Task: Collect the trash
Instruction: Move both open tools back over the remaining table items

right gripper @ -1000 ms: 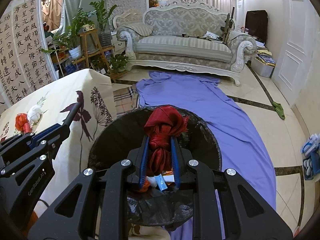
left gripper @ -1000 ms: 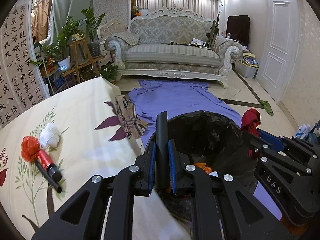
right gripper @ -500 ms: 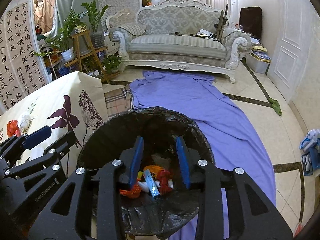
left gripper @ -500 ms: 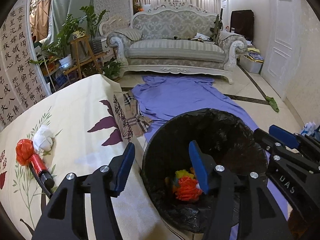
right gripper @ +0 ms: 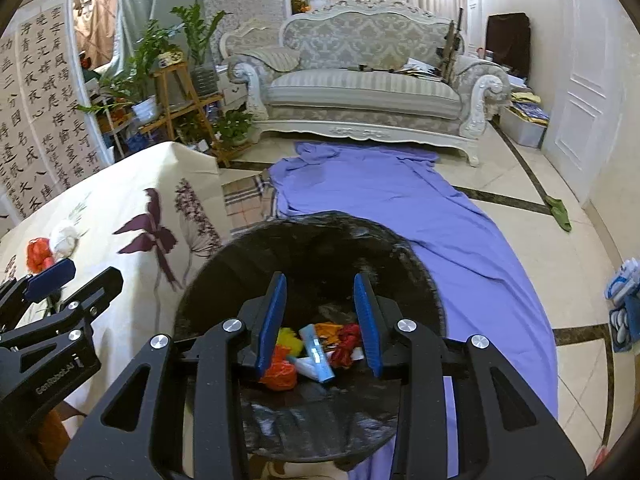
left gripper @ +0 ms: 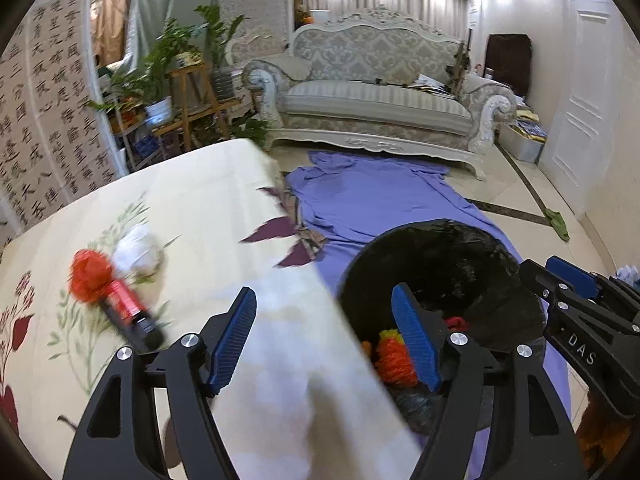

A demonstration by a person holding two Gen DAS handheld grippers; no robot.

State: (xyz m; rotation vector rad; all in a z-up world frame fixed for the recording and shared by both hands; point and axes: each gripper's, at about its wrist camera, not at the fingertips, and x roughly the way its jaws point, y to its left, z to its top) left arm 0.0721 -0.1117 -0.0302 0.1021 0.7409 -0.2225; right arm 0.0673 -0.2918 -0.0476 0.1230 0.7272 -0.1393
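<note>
My left gripper (left gripper: 324,340) is opening, empty, swinging toward the can (left gripper: 128,312) on the table (left gripper: 208,208); right gripper (right gripper: 320,320), jaws apart, empty above the bin (right gripper: 312,248).

Your right gripper (right gripper: 320,316) hangs over the bin (right gripper: 224,272) with empty jaws, and the wide black mouth leaves clear room all around down to the litter at the bottom. Your left gripper (left gripper: 324,336), jaws opening with nothing between them, straddles the table (left gripper: 208,200) edge, the bin rim just beside its right finger. Leftward the cloth lies bare up to the red bottle (left gripper: 128,312), orange wad (left gripper: 89,275) and white wad (left gripper: 136,249).
</note>
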